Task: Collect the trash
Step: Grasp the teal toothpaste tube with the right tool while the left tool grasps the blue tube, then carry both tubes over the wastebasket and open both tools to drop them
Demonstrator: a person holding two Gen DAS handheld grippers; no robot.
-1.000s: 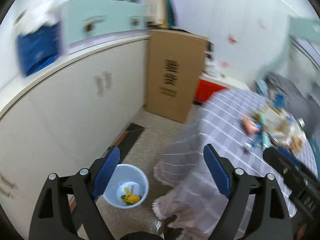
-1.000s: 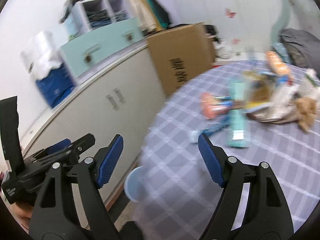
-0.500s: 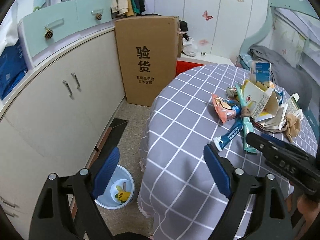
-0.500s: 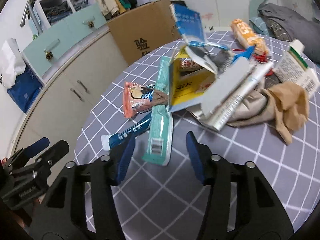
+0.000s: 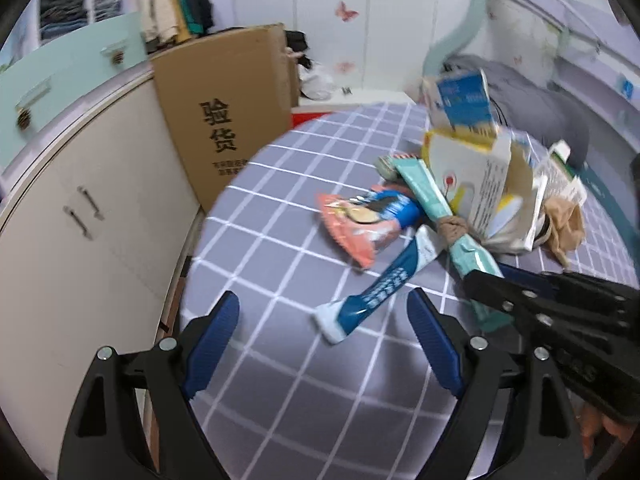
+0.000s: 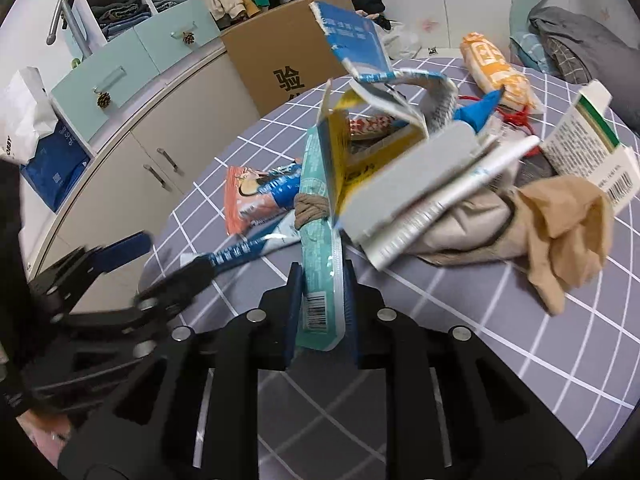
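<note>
Lying on the round table (image 6: 500, 360) under its grey checked cloth, the trash is spreading from the middle toward 2 o'clock in the right wrist view. Going left to right: a pink snack bag (image 6: 244, 200) is sitting flat at 10 o'clock, a blue wrapper (image 6: 240, 249) is stretching just below it, and a long teal wrapper (image 6: 318, 240), printed with a barcode at its near end and wrapped in a brown knotted cord (image 6: 310, 206), is running from the pile down toward 6 o'clock. Beyond it a torn yellow and white carton (image 6: 372, 152) is leaning open, a beige stocking (image 6: 560, 228) is slumping at 3 o'clock, and an orange packet (image 6: 494, 66) is resting at 1 o'clock.

The left gripper (image 5: 324, 340) is hovering with its blue fingers (image 5: 212, 340) spread wide, gripping nothing, with the near end of the blue wrapper (image 5: 376, 292) lying between them. The right gripper (image 6: 322, 308) is pinching the near end of the teal wrapper, its fingers (image 6: 292, 312) pressing both faces with only the wrapper between them.
</note>
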